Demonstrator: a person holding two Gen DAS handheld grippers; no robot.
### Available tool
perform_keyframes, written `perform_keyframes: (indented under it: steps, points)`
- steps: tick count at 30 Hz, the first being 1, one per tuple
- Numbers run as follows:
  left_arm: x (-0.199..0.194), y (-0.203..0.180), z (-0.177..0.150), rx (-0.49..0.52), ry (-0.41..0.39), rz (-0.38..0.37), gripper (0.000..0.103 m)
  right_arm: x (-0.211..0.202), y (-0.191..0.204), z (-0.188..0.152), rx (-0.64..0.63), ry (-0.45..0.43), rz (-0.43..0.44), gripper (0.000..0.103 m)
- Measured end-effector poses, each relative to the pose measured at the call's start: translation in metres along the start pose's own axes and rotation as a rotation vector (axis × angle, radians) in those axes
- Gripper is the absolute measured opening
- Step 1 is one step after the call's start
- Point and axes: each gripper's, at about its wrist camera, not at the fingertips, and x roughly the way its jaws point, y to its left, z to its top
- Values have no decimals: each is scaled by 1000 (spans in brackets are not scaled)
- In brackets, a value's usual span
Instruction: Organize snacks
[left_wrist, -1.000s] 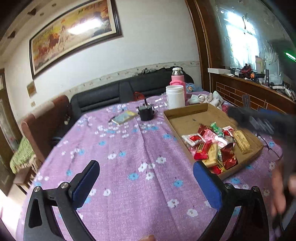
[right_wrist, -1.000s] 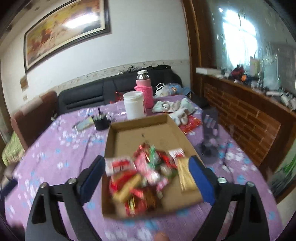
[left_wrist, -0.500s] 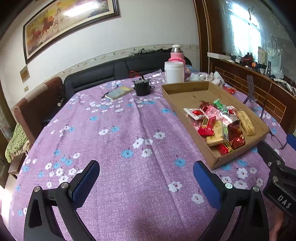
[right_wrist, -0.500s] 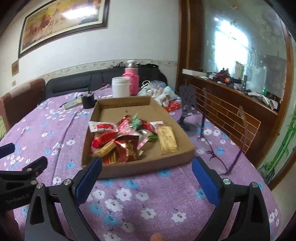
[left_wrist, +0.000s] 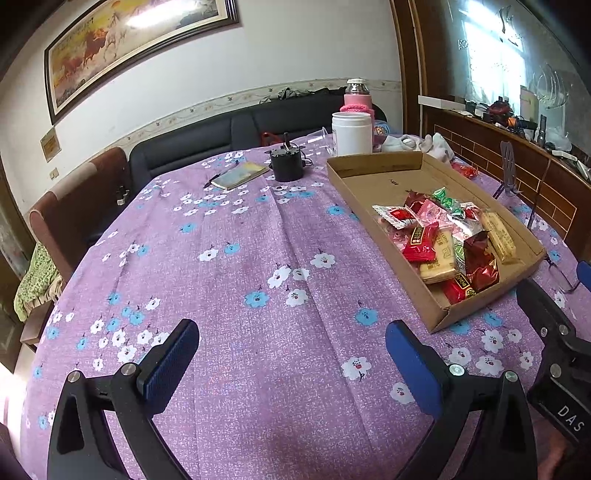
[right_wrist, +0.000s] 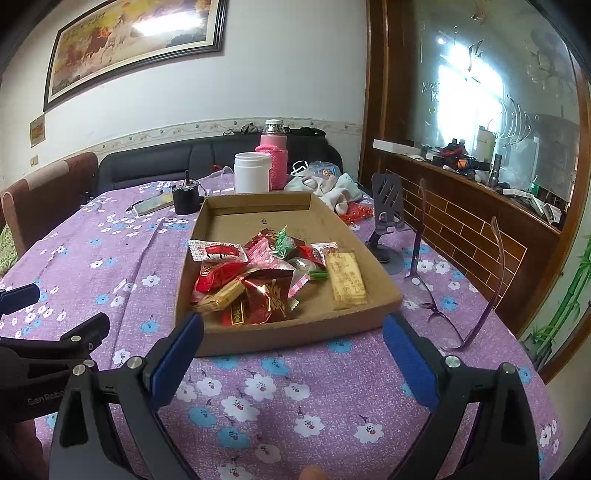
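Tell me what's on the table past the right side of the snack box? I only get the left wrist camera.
Observer: Purple-framed glasses lie on the tablecloth right of the cardboard box, with their arms sticking up.
Operator: Are the right tongs holding a snack?
Observer: No. The right tongs are open and empty, just in front of the box's near wall.
Operator: What's further right than the glasses?
Observer: A green bamboo decoration, low at the far right edge of the room.
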Motion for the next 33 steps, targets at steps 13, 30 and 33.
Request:
perform_keyframes:
  steps: [13, 30, 33]
  points:
    - [-2, -1, -1, 12, -8, 5, 102, 2, 2, -1, -3, 11, 5, 97]
    - [-3, -1, -1, 16, -9, 6, 102, 3, 2, -1, -2, 17, 7, 97]
    - [-4, -1, -1, 15, -9, 7, 102, 3, 2, -1, -2, 17, 6, 97]
